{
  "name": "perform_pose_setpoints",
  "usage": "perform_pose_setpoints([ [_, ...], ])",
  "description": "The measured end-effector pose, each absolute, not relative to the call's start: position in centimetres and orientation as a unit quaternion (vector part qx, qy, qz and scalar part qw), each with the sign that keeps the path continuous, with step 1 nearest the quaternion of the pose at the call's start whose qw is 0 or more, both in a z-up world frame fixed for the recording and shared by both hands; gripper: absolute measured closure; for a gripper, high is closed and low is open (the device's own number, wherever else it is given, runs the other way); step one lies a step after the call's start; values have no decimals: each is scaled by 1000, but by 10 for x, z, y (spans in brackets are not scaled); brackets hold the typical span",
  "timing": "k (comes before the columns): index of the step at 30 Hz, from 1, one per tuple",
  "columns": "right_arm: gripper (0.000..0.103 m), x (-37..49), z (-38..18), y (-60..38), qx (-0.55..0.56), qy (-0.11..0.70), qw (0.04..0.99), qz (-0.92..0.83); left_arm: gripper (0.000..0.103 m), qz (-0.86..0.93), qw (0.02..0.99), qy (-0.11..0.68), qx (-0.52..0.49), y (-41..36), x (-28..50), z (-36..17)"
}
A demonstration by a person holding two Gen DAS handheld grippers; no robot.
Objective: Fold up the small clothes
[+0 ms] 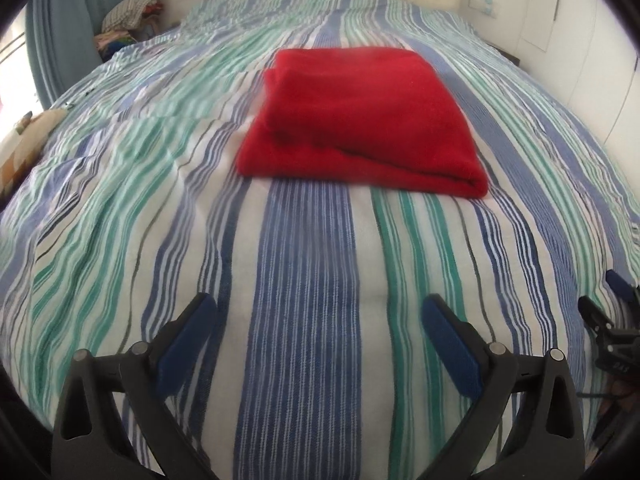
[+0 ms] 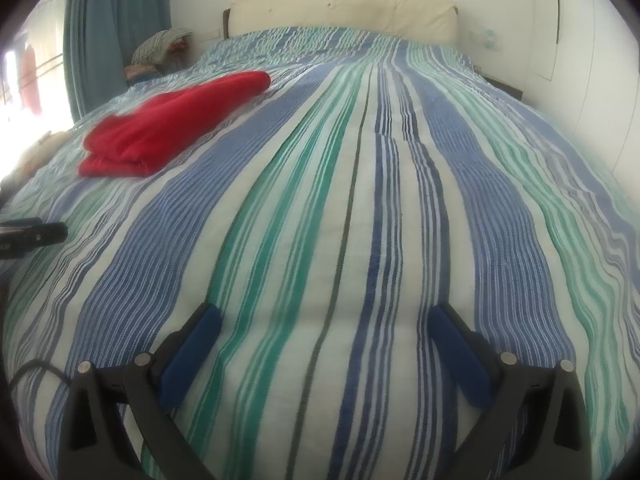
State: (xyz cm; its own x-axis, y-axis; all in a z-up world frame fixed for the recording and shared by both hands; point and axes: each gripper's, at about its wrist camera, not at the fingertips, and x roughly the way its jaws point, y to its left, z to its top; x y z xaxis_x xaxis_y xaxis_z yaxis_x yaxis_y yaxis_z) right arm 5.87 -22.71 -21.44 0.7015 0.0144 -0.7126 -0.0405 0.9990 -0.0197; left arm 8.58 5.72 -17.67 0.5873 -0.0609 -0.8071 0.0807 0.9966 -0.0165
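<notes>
Nearest the camera, the left gripper (image 1: 320, 312) hangs low over the bed with its blue-padded fingers (image 1: 188, 344) spread wide and nothing between them. The right gripper (image 2: 324, 324) sits the same way, fingers apart and empty, over bare bedspread. The two are side by side, each showing at the edge of the other's view. Both being free and clear of the cloth suggests the folding step is done, or that the person has paused between garments.

Ahead of the left gripper, apart from it, lies the red garment (image 1: 360, 120). It is folded into a thick, roughly square bundle, its rounded fold edge toward the camera and its layered edges visible on the left. From the right wrist view the same bundle lies well off to the left. It rests flat near the middle of the bed, which is a sensible place to leave a finished fold, since the soft cloth should hold its shape there.

The striped bedspread (image 2: 360, 200), in blue, green and white, is mostly smooth with light rumpling on the left side. Beyond it are a cream headboard (image 2: 344, 12), a blue curtain (image 2: 116, 20) by a bright window, a pile of clothes (image 1: 132, 12) in the corner, and white walls.
</notes>
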Motion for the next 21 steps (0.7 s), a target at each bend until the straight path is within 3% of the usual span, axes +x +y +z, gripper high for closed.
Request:
perform_pose_setpoints([
  [9,0,58,-215,-226,-20,391,920,12,1,-40,902,429,-41,77,100,-147],
  [15,2,90,-179,-220,-2,466,884,33,1,-64,908,399,-109,86,193,-98],
  [21,2,185,-121,-197,118,419,889,145,2,-27,881,473,-12,78,267,-140],
])
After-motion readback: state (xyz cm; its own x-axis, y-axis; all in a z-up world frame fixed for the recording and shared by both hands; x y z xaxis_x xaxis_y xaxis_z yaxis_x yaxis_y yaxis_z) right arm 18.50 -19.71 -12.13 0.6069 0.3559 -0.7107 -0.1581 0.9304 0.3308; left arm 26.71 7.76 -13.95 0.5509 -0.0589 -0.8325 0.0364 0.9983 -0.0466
